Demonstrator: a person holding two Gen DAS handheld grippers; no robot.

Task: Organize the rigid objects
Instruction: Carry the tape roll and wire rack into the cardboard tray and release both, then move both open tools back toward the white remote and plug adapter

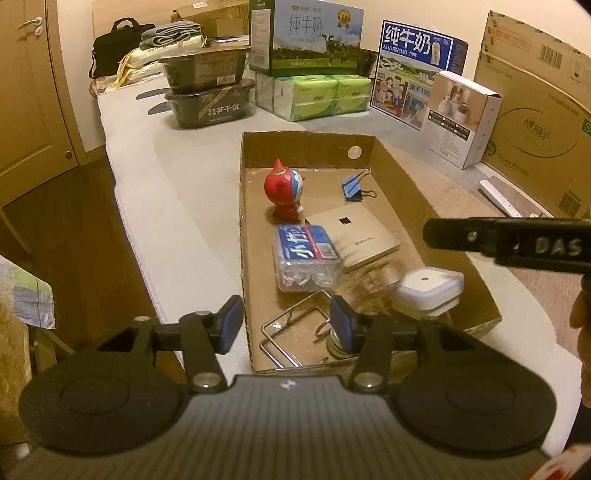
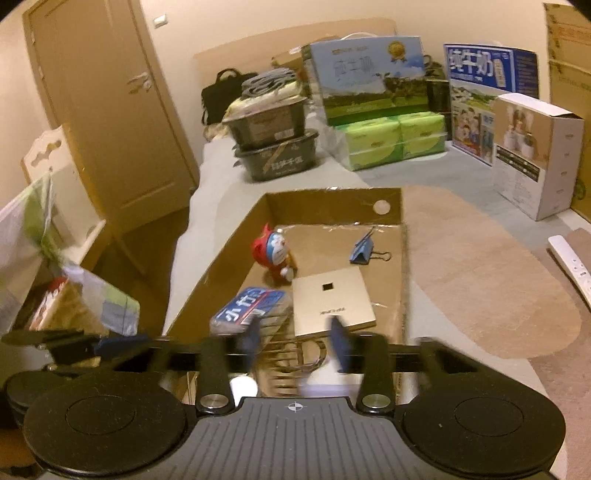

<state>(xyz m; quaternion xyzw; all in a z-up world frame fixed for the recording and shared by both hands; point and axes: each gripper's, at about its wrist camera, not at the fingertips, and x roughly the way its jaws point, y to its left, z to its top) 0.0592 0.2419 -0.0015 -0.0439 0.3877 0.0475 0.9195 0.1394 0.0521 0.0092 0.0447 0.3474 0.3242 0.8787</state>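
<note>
The left claw (image 1: 286,325) stands parted with nothing between its blue pads, which straddle the near left wall of the cardboard tray (image 1: 402,162); its right pad sits over a bent wire rack (image 1: 291,332) and a small round metal piece too hidden to identify. The right claw (image 2: 293,341) is likewise parted and empty, blurred, above the near end of the same tray. The tray is a shallow, open brown cardboard rectangle, its long axis running away from both cameras toward the far wall. Inside it, near to far: a white square device with rounded corners (image 1: 428,291), smeared by motion blur; a clear plastic box with a blue label (image 1: 306,258), long axis along the tray; a flat gold square router (image 1: 354,240) lying just beside it; an upright red and blue cartoon figurine (image 1: 282,192); and a blue binder clip (image 1: 354,188) near the far right corner. The tray rests on a pale padded counter (image 1: 166,177). Beyond it stand stacked black food tubs (image 1: 207,92), green tissue packs (image 1: 317,96), milk cartons (image 1: 306,33) and a white product box (image 1: 461,118). A white remote (image 1: 498,197) lies to the right.
</note>
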